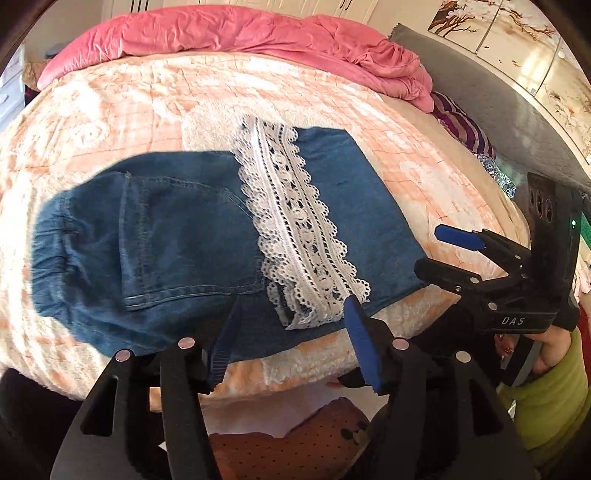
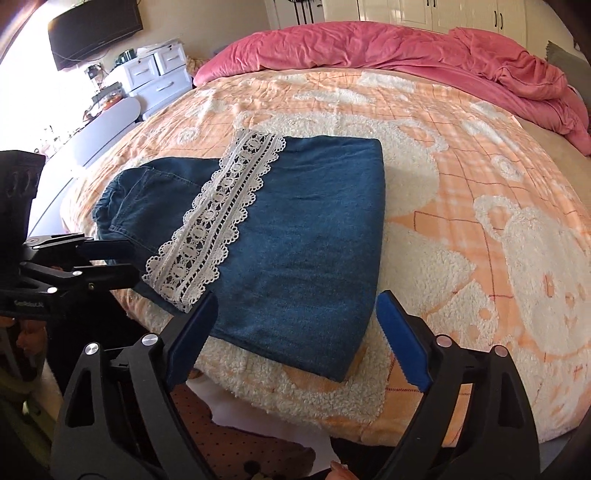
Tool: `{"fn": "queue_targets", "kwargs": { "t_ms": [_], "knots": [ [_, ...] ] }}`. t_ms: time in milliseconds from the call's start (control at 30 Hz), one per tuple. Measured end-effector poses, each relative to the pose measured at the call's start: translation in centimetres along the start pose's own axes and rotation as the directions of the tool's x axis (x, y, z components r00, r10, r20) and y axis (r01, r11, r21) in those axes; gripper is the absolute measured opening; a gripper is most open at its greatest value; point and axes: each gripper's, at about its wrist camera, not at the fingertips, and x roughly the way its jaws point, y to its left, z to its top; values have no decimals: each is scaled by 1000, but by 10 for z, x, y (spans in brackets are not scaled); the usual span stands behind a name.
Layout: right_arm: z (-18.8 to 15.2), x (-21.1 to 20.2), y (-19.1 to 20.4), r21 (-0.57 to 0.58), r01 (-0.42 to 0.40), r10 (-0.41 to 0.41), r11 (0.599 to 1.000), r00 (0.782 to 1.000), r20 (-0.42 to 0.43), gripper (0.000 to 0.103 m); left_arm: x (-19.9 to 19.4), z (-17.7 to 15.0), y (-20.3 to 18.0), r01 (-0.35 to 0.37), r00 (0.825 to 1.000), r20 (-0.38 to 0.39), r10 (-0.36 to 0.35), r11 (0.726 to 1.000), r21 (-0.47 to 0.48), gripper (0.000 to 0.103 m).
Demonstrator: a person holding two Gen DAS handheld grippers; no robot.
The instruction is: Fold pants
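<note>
Blue denim pants (image 1: 184, 236) lie folded on the bed, and a white lace hem band (image 1: 295, 221) crosses them. The right wrist view shows the same pants (image 2: 303, 236) and lace (image 2: 214, 218). My left gripper (image 1: 291, 301) hovers open over the pants' near edge with nothing pinched between its pads. It appears again at the left edge as the left gripper (image 2: 129, 262). My right gripper (image 2: 297, 299) stands wide open above the folded end of the pants, its pads clear of the cloth. From the left wrist view the right gripper (image 1: 439, 253) sits by the pants' right corner.
An orange and white fleece blanket (image 2: 461, 206) covers the bed. A crumpled pink quilt (image 2: 388, 48) lies along the far side. White drawers (image 2: 155, 77) and a dark screen (image 2: 96, 33) stand at the left. A brown dotted item (image 1: 306, 443) lies below the bed's edge.
</note>
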Motion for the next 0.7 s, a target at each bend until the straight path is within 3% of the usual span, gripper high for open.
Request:
{"fn": "queue_targets", "kwargs": {
  "t_ms": [33,133,300,500,700],
  "knots": [
    [1,-2,1,0,7,-7,1000,1000,3,86,-5,-1,2,-4,1000,8,4,1000,4,56],
    [6,-6,7,-9,11,-11,1000,1000,16,88,-20,-3,10,-22,999,33,22,1000,2,69],
    [23,-9,24,-48,-6,8,999,1000,30,91,-45,-6,38,-74,993,82,79,995,-60,78],
    [47,1,51,-122,-35,38,992,999,25,92,-63,-16,82,-157,980,94,173,975,-157,86],
    [80,18,87,-204,-107,109,973,994,-1,93,-60,-20,114,-172,978,76,195,955,-242,90]
  ]
}}
